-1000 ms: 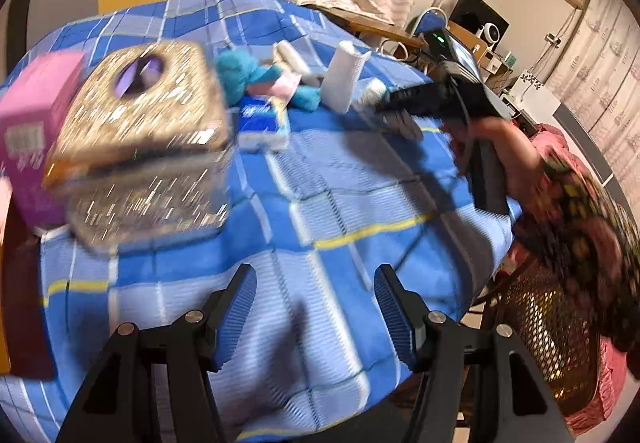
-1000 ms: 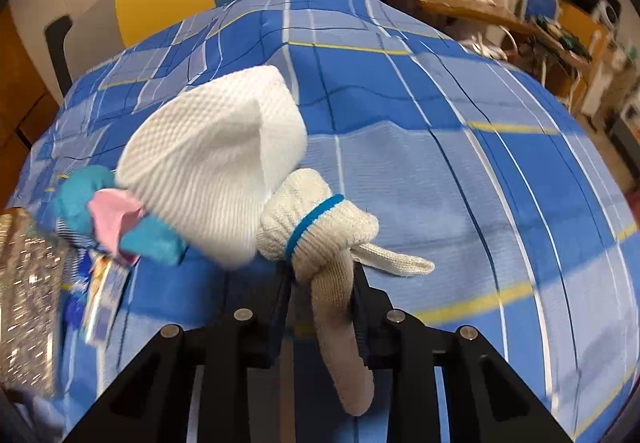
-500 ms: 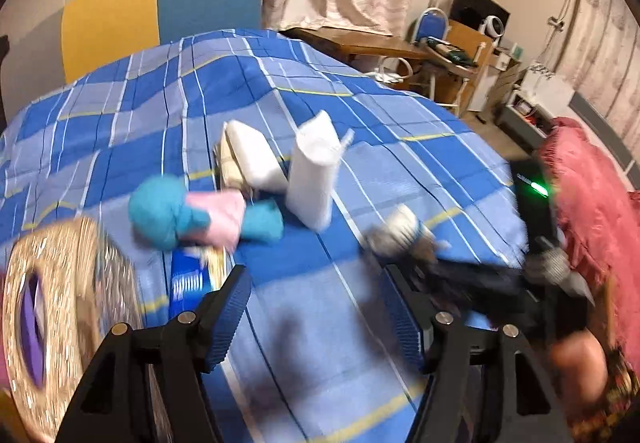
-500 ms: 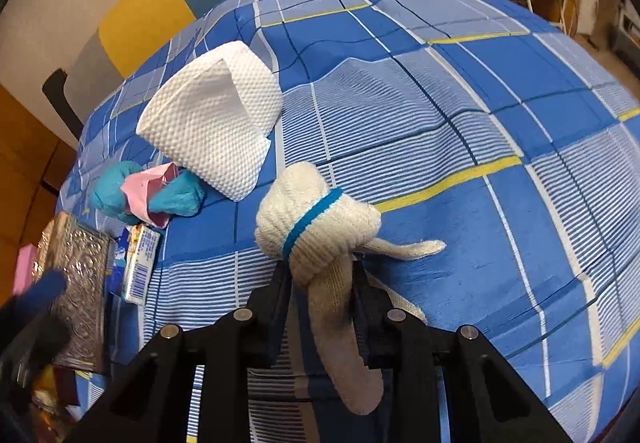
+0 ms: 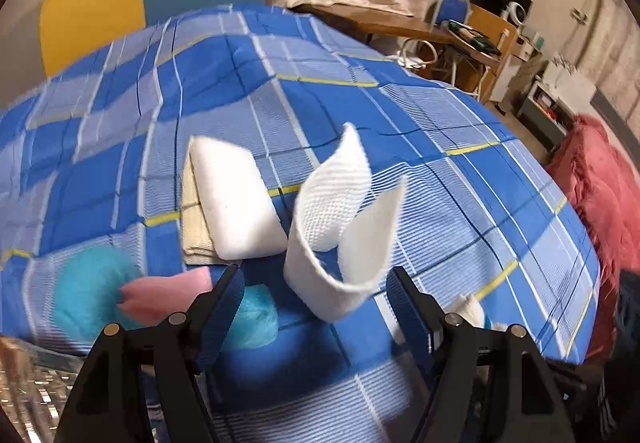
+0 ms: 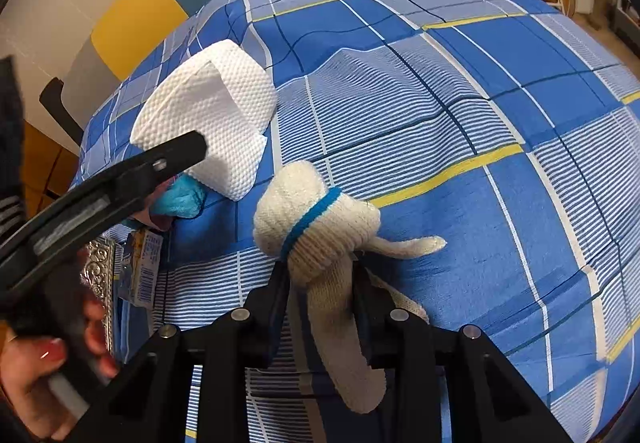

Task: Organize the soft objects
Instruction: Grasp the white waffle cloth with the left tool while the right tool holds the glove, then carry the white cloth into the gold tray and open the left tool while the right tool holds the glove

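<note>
Left wrist: I'm seeing my left gripper (image 5: 316, 309) spread wide, gripping nothing, hovering over the blue plaid bed (image 5: 500, 203). The white paper towel loop (image 5: 340, 231) is standing just ahead between its fingers, white sponge (image 5: 236, 203) behind-left, teal-pink plush (image 5: 120, 299) at left.

Right wrist: my right gripper (image 6: 320, 295) is clamping the knit glove (image 6: 320, 243), bundled, blue-banded, lying against the bed.

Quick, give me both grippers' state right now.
Left gripper: open, holding nothing, at the paper towel loop.
Right gripper: shut on the knit glove.
</note>
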Tool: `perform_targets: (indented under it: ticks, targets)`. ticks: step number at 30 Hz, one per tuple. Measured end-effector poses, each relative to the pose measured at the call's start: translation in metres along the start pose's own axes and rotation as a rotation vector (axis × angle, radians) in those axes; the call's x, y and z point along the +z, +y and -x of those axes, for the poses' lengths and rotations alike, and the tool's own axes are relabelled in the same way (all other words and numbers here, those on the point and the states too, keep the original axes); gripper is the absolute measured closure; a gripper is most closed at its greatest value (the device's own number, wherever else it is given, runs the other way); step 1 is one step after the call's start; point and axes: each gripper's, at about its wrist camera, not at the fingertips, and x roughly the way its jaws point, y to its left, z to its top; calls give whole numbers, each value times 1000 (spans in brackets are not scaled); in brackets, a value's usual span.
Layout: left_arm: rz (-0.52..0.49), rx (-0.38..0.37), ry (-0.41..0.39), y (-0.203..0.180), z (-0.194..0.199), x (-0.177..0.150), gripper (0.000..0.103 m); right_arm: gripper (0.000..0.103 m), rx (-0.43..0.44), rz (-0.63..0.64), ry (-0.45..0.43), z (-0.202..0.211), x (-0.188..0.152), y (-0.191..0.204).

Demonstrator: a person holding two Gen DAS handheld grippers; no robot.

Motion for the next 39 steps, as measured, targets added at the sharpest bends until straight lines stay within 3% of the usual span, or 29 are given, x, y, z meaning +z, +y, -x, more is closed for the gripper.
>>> perform_targets:
  ticks: [1,4,9,18,24,39]
  targets:
    - [34,-25,10,4,-4,0,32,72,1,-2,2,0,0,0]
    - [67,-47,12,10,-9,-4,72,71,-3,3,5,-1,2,0]
    - [86,-42,31,16,-7,-14,92,71,9,-11,9,-2,3,-3]
    - [122,-24,5,23,27,-49,97,71,-2,9,5,-3,2,1]
    - [159,15,-115,31,78,-79,97,71,-28,45,-10,-4,-1,8]
    - [185,-83,-266,56,185,-136,97,73,-103,154,-70,-4,-10,20]
